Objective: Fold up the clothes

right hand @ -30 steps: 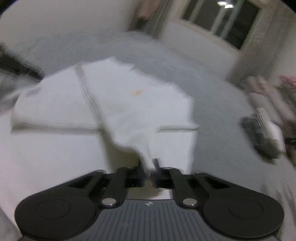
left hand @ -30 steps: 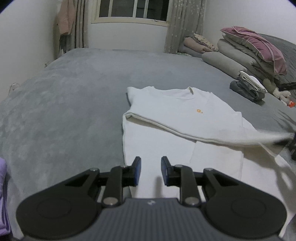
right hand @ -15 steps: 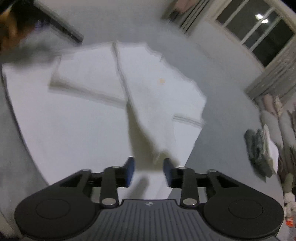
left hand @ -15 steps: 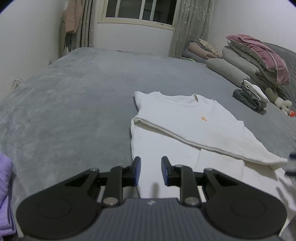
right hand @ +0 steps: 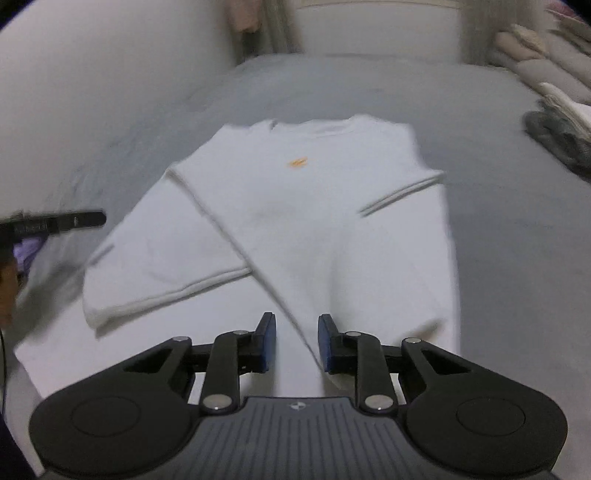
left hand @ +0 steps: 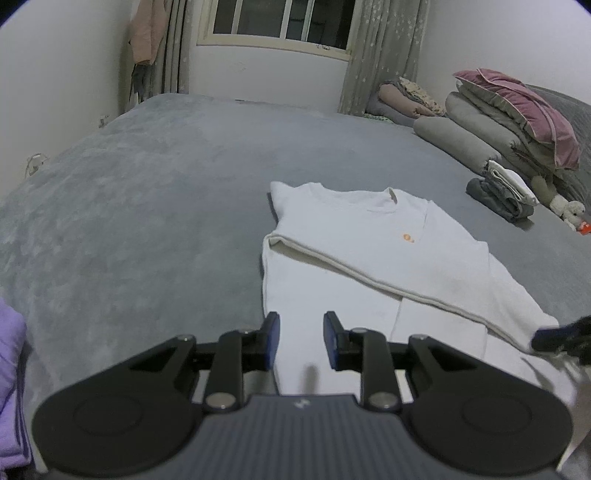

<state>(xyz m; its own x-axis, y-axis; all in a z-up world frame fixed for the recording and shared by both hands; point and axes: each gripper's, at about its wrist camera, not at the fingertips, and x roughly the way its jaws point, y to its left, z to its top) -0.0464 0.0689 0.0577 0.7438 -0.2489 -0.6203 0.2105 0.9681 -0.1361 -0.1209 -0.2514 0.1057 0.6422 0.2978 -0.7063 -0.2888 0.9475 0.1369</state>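
White T-shirt (left hand: 373,254) — half-folded, on bed

left hand-held gripper (left hand: 301,339) empty, agape, right hand-held gripper (right hand: 297,341) likewise

One white T-shirt (left hand: 373,251), two tongs (left hand: 300,341) (right hand: 296,341), one folded clothes pile (left hand: 504,194), one window (left hand: 280,20).

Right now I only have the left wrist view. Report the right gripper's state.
Observer: The right gripper is open and empty, above the white shirt's diagonal folded edge.
Operator: Give me the sleeve on that side.
Observer: Its hem lies flat on the shirt body, inside the outline.
Operator: Locate my left gripper from there.
Observer: It shows side-on at the picture's left edge, tip just short of the shirt's left side.
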